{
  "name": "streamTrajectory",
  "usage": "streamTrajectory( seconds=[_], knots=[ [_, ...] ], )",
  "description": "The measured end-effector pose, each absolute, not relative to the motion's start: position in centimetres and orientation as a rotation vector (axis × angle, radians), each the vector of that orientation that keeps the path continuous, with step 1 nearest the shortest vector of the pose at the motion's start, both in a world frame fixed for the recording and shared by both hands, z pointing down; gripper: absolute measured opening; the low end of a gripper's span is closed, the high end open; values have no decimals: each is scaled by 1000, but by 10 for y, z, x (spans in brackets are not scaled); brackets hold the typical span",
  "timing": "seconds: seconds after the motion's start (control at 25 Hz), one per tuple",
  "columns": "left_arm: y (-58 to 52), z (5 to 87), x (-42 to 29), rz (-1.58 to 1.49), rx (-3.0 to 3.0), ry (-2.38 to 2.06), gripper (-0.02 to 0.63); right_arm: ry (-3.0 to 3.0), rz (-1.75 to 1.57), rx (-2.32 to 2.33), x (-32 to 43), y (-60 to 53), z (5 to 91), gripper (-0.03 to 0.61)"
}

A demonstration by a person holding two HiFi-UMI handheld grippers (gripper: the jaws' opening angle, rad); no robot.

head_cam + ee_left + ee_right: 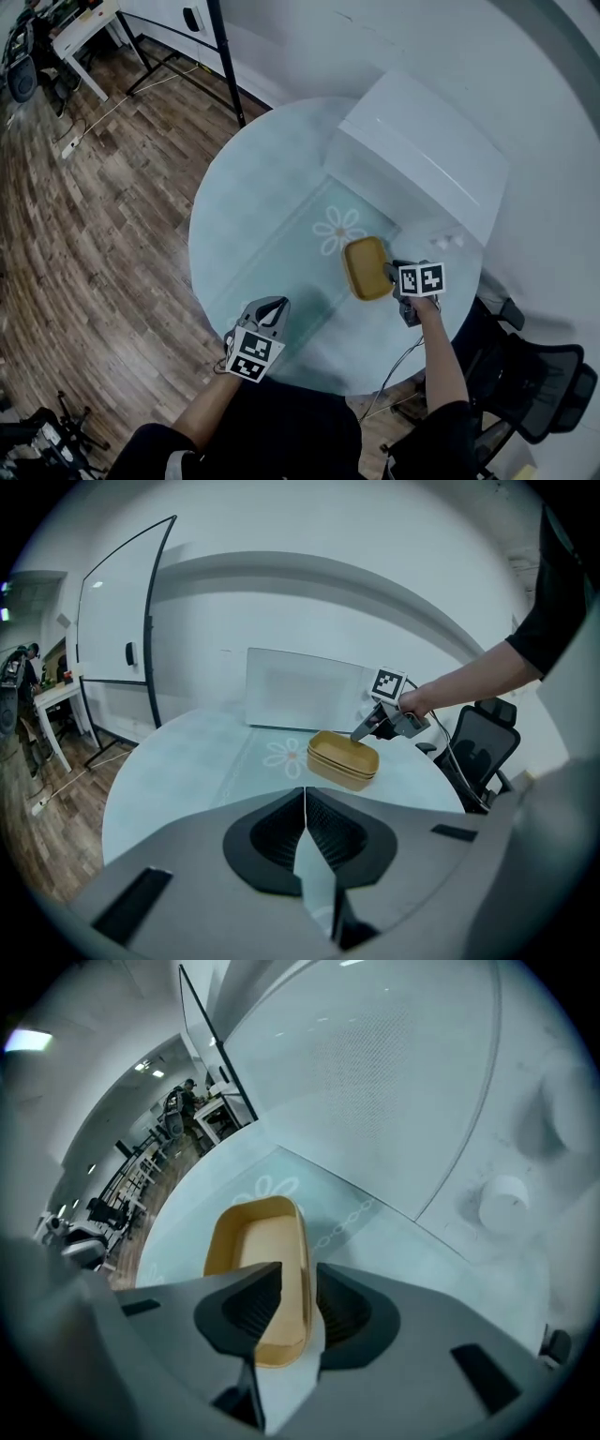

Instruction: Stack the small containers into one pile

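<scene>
Two yellow oblong containers [367, 267] sit nested in one pile on the round glass table [253, 216], right of centre; the left gripper view shows both layers of the pile [342, 757]. My right gripper [392, 273] is at the pile's near right rim. In the right gripper view its jaws [298, 1283] stand open, straddling the top container's [258, 1251] long wall with a gap on each side. My left gripper [272, 305] hangs over the table's near left edge, well away from the pile, and is shut [305, 803] on nothing.
A large white box [422, 155] stands at the back right of the table. A small white round object [504, 1202] lies to the right of the pile. A flower print [337, 228] marks the glass behind the pile. A black office chair [534, 384] stands off the table's right.
</scene>
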State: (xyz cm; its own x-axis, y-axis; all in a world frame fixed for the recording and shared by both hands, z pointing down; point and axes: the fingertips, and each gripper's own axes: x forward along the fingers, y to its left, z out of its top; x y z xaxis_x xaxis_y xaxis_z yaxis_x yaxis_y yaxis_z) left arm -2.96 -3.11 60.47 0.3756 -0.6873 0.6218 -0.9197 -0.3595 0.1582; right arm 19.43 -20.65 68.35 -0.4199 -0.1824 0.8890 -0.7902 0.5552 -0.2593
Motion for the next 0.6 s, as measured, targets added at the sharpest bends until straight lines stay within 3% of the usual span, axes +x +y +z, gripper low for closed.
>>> streamTrajectory(
  seconds=[0.24, 0.36, 0.6],
  knots=[
    [-41, 587, -30, 603, 2230, -1392, 16, -2016, 859, 925, 196, -187, 646, 104],
    [-43, 580, -27, 602, 2265, -1373, 17, -2075, 804, 989, 192, -170, 623, 32],
    [-46, 565, -20, 588, 2337, -1334, 17, -2179, 836, 1122, 176, -130, 596, 23]
  ],
)
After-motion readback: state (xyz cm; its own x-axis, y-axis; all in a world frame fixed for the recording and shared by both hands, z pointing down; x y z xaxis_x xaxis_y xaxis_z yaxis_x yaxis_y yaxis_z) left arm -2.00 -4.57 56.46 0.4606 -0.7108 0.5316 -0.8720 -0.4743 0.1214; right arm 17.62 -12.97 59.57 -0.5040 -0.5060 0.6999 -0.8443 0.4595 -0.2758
